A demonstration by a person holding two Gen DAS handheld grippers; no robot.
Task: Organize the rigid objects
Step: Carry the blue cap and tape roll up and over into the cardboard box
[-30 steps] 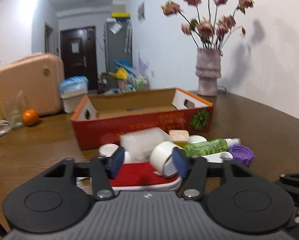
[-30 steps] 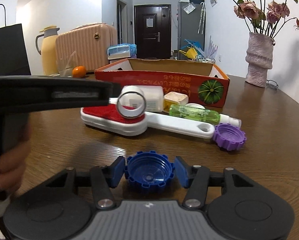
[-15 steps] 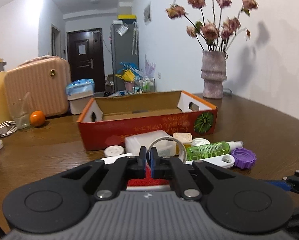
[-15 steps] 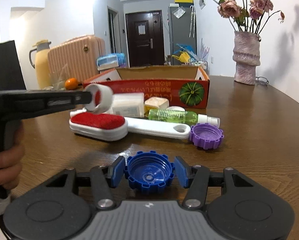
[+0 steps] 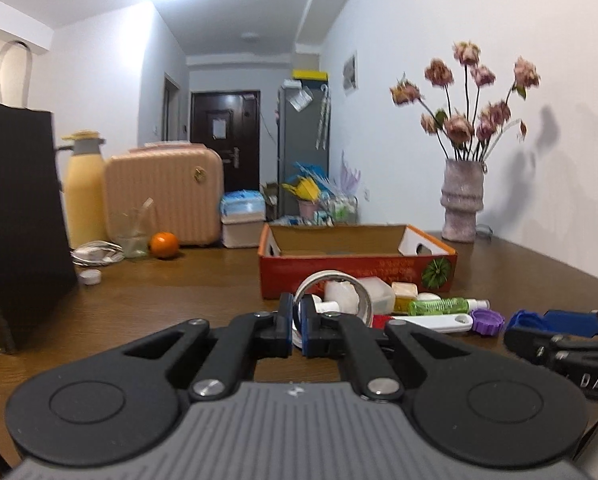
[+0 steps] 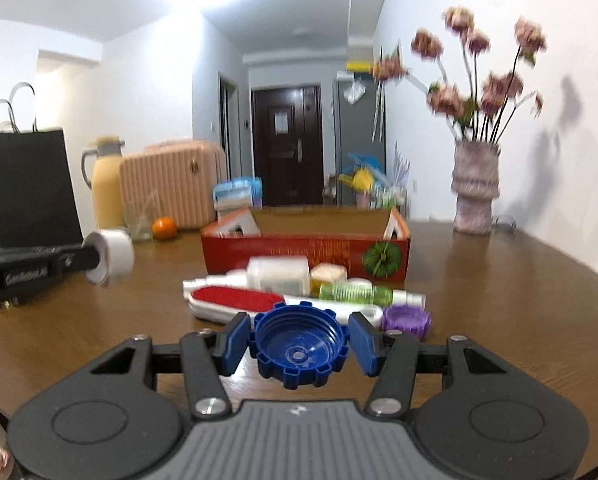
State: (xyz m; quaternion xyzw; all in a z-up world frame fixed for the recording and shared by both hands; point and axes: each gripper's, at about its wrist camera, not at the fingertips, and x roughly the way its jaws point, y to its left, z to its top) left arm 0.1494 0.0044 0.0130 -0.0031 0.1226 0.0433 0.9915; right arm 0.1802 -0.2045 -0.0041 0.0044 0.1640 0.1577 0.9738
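Observation:
My left gripper (image 5: pixel 297 324) is shut on the wall of a white tape roll (image 5: pixel 333 294) and holds it above the table; the roll also shows in the right wrist view (image 6: pixel 111 257), raised at the left. My right gripper (image 6: pixel 299 344) is shut on a blue ribbed cap (image 6: pixel 299 350), lifted off the table. The red cardboard box (image 6: pixel 305 254) stands open behind a cluster: a red-and-white lint brush (image 6: pixel 235 300), a green bottle (image 6: pixel 355 294), a purple cap (image 6: pixel 406 319) and a white container (image 6: pixel 279 276).
A vase of dried flowers (image 5: pixel 463 200) stands at the back right. An orange (image 5: pixel 163 245), a glass (image 5: pixel 133 234), a yellow flask (image 5: pixel 83 188) and a black bag (image 5: pixel 19 220) are at the left. A pink suitcase (image 5: pixel 165 196) stands behind the table.
My left gripper closed on the tape roll and lifted it up and to the left. My right gripper raised the blue cap off the table.

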